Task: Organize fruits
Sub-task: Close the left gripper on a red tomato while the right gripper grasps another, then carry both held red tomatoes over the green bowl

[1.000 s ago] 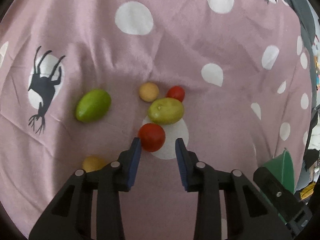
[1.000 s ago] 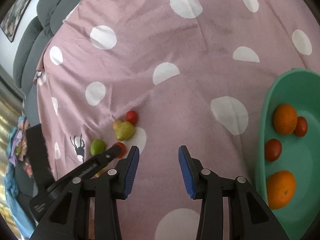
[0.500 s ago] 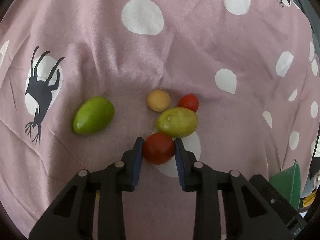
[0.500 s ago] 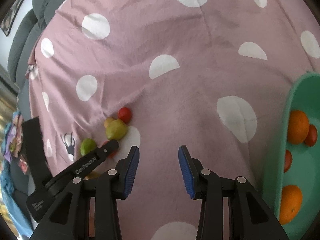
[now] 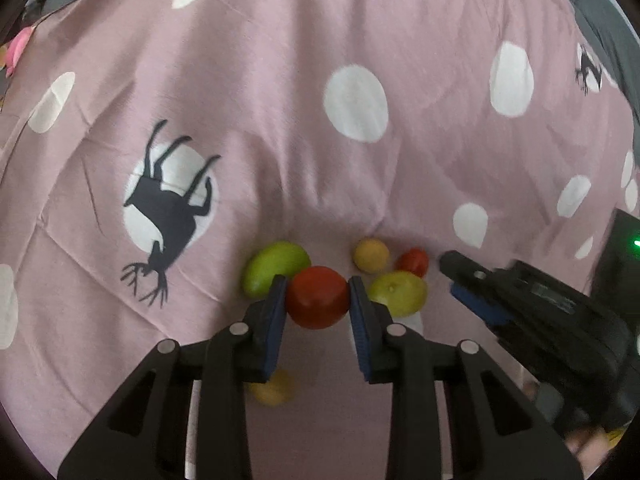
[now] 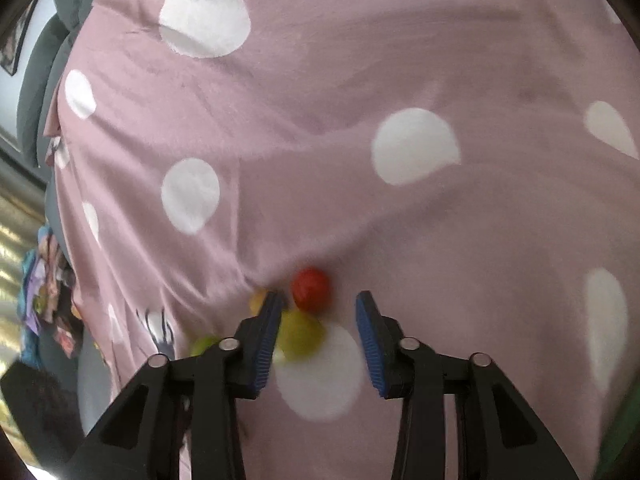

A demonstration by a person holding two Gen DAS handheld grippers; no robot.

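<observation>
My left gripper (image 5: 318, 298) is shut on a red tomato (image 5: 318, 297) and holds it just above the pink spotted cloth (image 5: 280, 100). Behind it lie a green mango (image 5: 276, 267), a small orange fruit (image 5: 371, 255), a small red tomato (image 5: 414, 262) and a yellow-green fruit (image 5: 398, 294). A yellow fruit (image 5: 272, 390) lies under the fingers. My right gripper (image 6: 318, 312) is open, close over the small red tomato (image 6: 311, 289) and the yellow-green fruit (image 6: 301, 334). It also shows at the right of the left wrist view (image 5: 472, 292).
A grey sofa back (image 6: 52, 52) rises beyond the far edge of the cloth (image 6: 360, 80). A green strip, maybe a bowl rim (image 6: 622, 432), shows at the lower right of the right wrist view. A black deer print (image 5: 168, 216) marks the cloth on the left.
My left gripper has closed on the red tomato and lifted it off the cloth. My right gripper has moved left, away from the green bowl, to the fruit cluster.
</observation>
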